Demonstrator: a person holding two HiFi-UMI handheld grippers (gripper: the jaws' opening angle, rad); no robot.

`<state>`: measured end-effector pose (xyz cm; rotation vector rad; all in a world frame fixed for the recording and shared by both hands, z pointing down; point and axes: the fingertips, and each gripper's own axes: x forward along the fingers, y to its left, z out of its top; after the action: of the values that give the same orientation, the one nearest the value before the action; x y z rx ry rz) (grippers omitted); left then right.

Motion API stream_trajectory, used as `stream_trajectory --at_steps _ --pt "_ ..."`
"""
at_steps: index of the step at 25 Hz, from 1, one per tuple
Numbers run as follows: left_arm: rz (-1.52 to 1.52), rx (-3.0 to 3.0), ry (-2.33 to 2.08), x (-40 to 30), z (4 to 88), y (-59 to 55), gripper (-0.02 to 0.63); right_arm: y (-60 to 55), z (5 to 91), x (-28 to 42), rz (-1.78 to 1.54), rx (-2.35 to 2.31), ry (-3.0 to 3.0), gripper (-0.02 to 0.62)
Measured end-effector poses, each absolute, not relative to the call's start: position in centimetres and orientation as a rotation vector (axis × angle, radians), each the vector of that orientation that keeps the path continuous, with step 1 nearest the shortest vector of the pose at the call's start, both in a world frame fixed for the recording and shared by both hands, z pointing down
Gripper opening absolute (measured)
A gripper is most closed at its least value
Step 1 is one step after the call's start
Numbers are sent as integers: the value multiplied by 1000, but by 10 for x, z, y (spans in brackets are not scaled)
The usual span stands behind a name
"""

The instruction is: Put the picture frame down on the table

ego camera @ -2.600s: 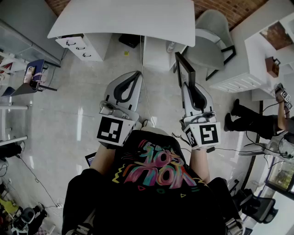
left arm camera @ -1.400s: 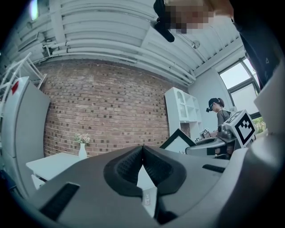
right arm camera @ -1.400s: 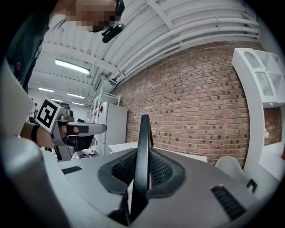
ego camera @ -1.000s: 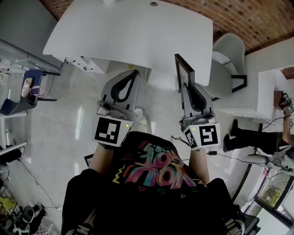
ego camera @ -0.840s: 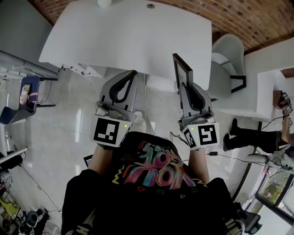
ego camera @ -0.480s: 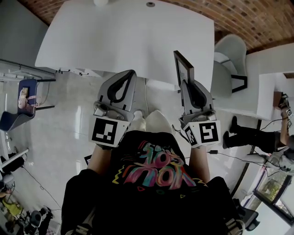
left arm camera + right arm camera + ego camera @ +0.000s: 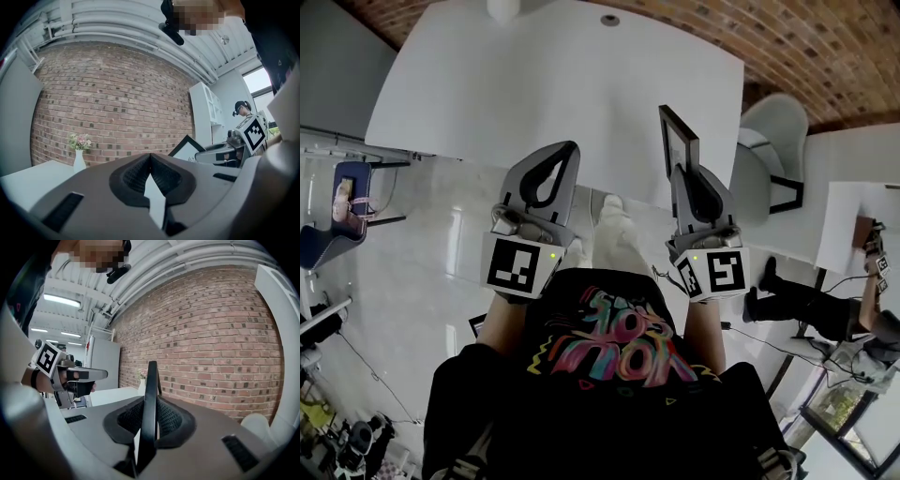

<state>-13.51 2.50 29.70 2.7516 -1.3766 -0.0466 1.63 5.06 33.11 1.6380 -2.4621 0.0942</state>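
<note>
Right gripper (image 7: 683, 172) clamped the picture frame (image 7: 678, 139) upright ahead, seemingly for setting onto the counter (image 7: 534, 84); left gripper (image 7: 566, 152) stayed closed, empty.

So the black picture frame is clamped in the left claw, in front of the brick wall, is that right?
Wrong claw. The black picture frame is clamped in the right claw, in front of the brick wall; the right gripper view shows it. The left claw is shut and empty.
</note>
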Motion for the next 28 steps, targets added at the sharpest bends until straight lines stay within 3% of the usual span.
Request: stream_trajectory --at_steps 15,28 --pt "-63 2759 -1470 1 276 -122 23 -106 312 138 44 1527 -2559 72" --pt "-50 2785 -1447 11 269 -170 23 -146 315 147 104 1558 -2567 72"
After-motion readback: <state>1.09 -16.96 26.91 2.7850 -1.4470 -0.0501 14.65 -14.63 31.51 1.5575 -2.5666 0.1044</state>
